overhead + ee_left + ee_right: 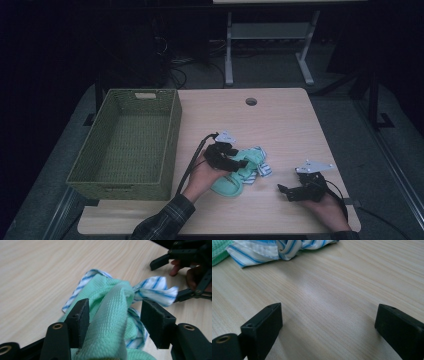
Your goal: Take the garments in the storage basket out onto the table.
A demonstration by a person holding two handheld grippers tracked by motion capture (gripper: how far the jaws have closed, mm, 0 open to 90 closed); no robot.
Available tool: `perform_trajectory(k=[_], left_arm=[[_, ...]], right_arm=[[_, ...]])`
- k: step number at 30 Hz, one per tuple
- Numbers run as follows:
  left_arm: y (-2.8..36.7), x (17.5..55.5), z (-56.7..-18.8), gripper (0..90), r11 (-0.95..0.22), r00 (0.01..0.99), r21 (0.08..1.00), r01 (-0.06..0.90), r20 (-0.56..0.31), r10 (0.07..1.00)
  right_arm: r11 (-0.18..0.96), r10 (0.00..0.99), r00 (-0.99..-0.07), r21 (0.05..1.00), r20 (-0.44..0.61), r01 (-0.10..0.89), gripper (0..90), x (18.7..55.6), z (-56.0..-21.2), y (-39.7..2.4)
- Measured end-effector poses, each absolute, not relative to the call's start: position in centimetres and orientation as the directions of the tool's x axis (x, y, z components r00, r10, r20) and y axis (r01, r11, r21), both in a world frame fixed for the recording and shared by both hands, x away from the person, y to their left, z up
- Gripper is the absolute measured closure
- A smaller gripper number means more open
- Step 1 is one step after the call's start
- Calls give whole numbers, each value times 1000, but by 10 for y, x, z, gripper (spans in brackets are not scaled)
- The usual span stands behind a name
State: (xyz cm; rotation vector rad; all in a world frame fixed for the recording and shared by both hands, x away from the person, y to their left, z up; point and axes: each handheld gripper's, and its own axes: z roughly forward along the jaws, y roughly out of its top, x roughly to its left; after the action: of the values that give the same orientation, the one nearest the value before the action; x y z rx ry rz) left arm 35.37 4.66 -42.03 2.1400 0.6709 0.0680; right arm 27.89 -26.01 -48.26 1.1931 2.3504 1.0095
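Worktop (280, 125): my left tool (113, 322) straddles the green cloth (110, 315), jaws apart; right tool (329, 322) rests low, spread wide.

The high view was dim and bluish, the room beyond the table (280, 120) sunk almost to black, and fine detail was soft and grainy. Both gripper views were much brighter and evenly lit: in the right gripper view a pale sheen of glare lay on the wood, with soft shadows under the black jaws. In the left gripper view the green cloth (110, 315) was sharp between the jaws, while the far edges blurred.
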Motion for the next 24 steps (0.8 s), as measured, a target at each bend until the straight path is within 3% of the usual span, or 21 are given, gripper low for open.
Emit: perform_trajectory(k=[4,8,12,17,24], left_arm=[[56,347,-410,405,-476,857,768,429,-178,484],[71,338,-401,512,-467,859,780,417,-170,483],[83,328,-397,741,-474,856,774,419,-163,490],[93,320,-408,876,-499,851,750,435,-161,500],[95,320,-433,895,-572,850,681,457,-145,507]], right_arm=[[402,799,-601,713,35,575,73,279,-483,-260],[402,798,-601,713,34,574,73,279,-483,-260],[401,799,-600,712,36,576,73,279,-483,-260],[401,799,-600,712,35,576,73,279,-483,-260],[401,799,-600,712,35,576,73,279,-482,-260]])
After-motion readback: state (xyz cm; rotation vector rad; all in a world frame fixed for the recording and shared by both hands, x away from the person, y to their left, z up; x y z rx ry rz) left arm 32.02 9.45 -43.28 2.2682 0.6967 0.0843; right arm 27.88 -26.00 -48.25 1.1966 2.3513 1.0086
